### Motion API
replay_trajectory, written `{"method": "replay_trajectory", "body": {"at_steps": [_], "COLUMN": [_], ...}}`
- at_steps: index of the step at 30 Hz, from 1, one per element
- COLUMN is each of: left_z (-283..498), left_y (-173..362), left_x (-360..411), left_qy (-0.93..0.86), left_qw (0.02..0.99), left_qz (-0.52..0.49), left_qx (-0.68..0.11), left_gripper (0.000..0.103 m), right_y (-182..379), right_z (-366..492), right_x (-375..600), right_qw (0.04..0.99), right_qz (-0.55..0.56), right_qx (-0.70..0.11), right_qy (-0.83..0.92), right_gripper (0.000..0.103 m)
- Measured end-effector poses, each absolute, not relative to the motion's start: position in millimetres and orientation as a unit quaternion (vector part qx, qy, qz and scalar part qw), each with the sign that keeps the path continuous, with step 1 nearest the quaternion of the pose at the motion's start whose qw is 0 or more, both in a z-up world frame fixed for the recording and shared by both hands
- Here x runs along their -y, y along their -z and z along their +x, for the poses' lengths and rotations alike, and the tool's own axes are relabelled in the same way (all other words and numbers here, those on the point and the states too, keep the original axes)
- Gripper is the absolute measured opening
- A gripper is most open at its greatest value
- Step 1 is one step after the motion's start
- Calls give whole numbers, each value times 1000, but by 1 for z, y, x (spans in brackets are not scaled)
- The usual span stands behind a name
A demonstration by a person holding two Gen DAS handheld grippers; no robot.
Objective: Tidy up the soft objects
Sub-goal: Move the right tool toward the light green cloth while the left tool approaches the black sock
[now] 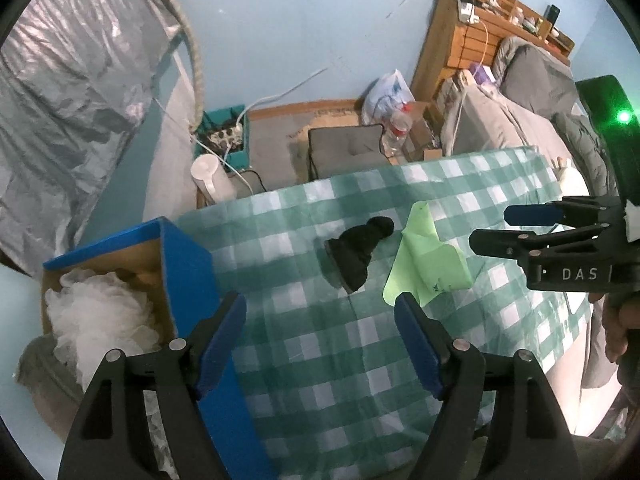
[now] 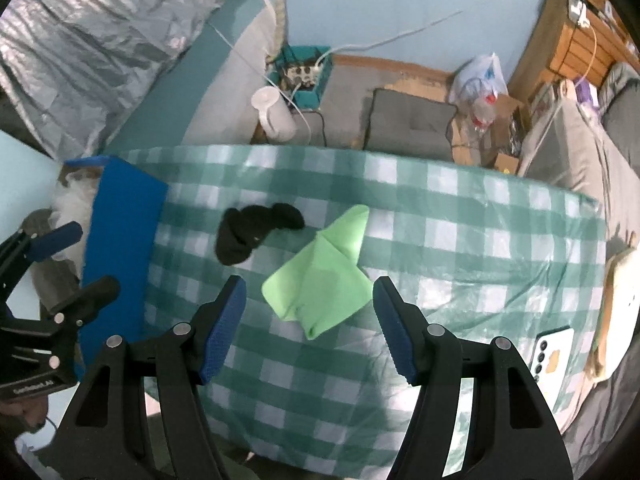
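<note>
A black sock (image 1: 356,254) (image 2: 256,232) and a folded light green cloth (image 1: 426,262) (image 2: 324,276) lie side by side on the green checked tablecloth (image 1: 320,340) (image 2: 460,240). A blue cardboard box (image 1: 188,268) (image 2: 120,224) at the table's left holds a white mesh sponge (image 1: 96,316) (image 2: 76,200). My left gripper (image 1: 320,320) is open and empty, above the cloth beside the box. My right gripper (image 2: 308,308) is open and empty, just above the green cloth; it shows at the right in the left wrist view (image 1: 492,226).
A white phone (image 2: 550,354) lies near the table's right edge. Beyond the far edge are a white jug (image 1: 212,180) (image 2: 276,114), a grey cushion (image 1: 348,148) (image 2: 408,120), a teal crate of plugs (image 1: 224,136), bottles and a bed (image 1: 532,120).
</note>
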State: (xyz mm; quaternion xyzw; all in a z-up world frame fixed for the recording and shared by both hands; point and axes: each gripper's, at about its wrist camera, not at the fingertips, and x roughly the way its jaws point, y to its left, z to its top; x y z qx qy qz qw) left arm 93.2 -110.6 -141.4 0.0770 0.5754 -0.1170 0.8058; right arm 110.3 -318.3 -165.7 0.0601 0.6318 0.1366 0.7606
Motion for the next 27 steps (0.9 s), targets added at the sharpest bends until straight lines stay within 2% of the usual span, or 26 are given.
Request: {"method": "replay_trajectory", "body": {"at_steps": [12,27], "left_z": [117,137], "left_y": [184,220], "left_x": [119,127], "left_qy": [124,134], "left_qw": [786,768], "left_qz": [89,87], "left_qx": [-600,-620], "left_gripper": [78,78], "right_y": [211,258], "right_z": [119,125], "right_x": [312,294], "right_qw": [740,736], "right_qz": [68,19], "right_qx": [-656,-666], "right_qy": [-132,-123], "right_gripper": [65,65]}}
